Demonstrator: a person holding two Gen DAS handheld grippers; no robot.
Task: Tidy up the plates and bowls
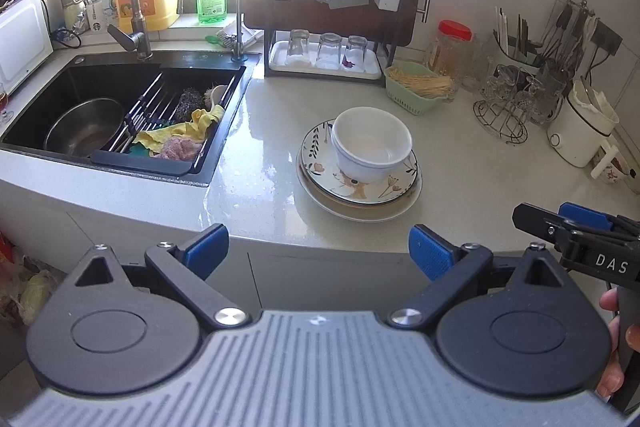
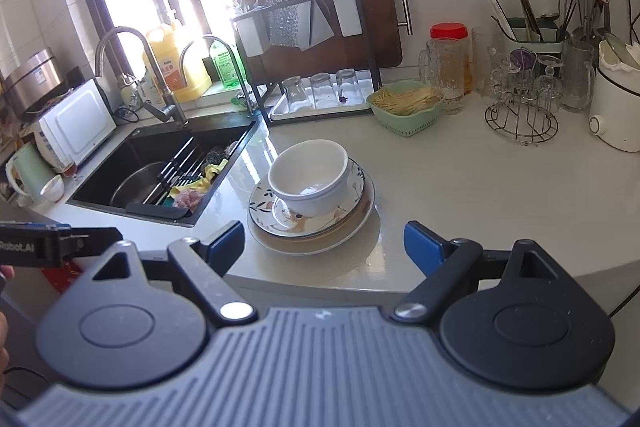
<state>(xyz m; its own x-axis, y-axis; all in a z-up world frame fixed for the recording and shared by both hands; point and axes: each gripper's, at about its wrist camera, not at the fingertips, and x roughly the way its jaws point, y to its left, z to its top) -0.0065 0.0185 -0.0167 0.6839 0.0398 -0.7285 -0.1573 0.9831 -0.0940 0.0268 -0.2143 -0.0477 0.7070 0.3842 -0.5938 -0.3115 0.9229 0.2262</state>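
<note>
A white bowl [image 1: 370,147] [image 2: 310,177] sits tilted, seemingly nested on another white bowl, on a stack of floral plates [image 1: 394,189] [image 2: 356,203] on the pale counter. My left gripper [image 1: 318,251] is open and empty, held off the counter's front edge, short of the stack. My right gripper [image 2: 324,247] is open and empty, also off the front edge, facing the stack. The right gripper's tip [image 1: 560,223] shows at the right of the left wrist view. The left gripper's tip [image 2: 60,241] shows at the left of the right wrist view.
A black sink [image 1: 120,83] with a steel pot, rack, cloths and scrubbers lies left. A dish rack [image 1: 324,67] with three upturned glasses stands behind. A green basket [image 1: 418,91], jar, glassware stand [image 1: 508,107] and white pot [image 1: 580,131] crowd the right.
</note>
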